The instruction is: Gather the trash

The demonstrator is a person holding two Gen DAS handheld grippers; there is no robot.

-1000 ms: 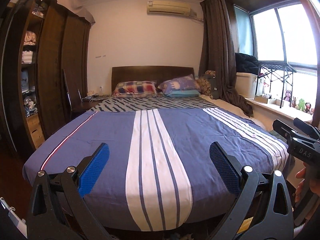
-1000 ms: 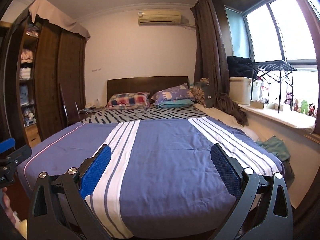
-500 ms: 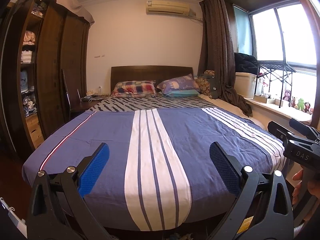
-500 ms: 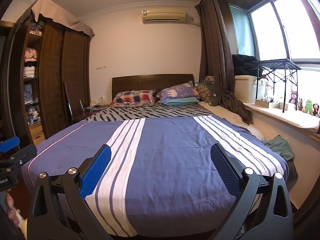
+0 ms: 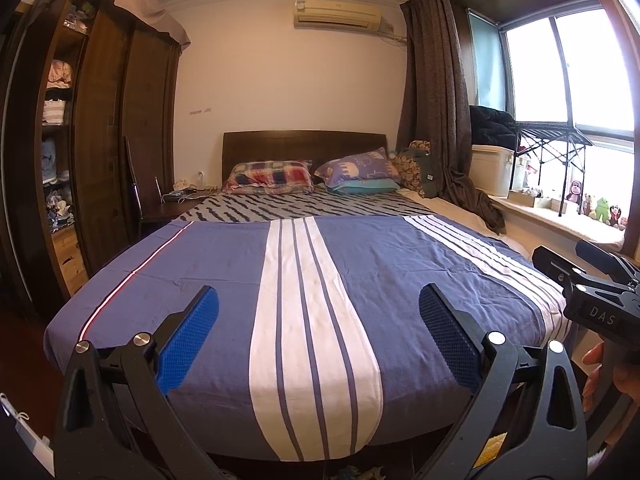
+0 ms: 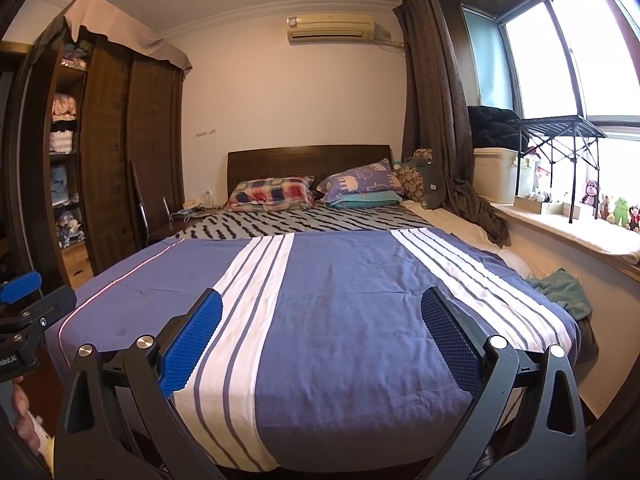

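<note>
Both tongs stand spread wide and hold nothing: the left tongs (image 5: 319, 334) and the right tongs (image 6: 321, 336) hang side by side at the near foot of the bed with the blue cover and white stripes (image 5: 360, 276), and they point along it toward the dark wooden headboard (image 5: 304, 146) at the far end. No clear piece of trash shows on the cover, which lies flat and bare. The only possible candidates are some small bluish scraps on the floor (image 5: 360, 473) under the near edge of the bed in the left wrist view, but they are too small and too dark to say what they are. A green cloth (image 6: 560, 290) lies crumpled in the gap at the right side of the bed, below the pale window ledge (image 6: 580, 232); it looks like a textile, not waste. At the far left, on the dark nightstand (image 5: 168, 210), there are loose small items and cords that I cannot identify. If the trash is paper or wrapper scraps, as I suppose, it will be very light, soft and easy to crush, maybe a little slippery, so the ribbed blue pads (image 5: 188, 344) should close on a raised fold or crumpled edge, not on a flat part pressed to the floor.
</note>
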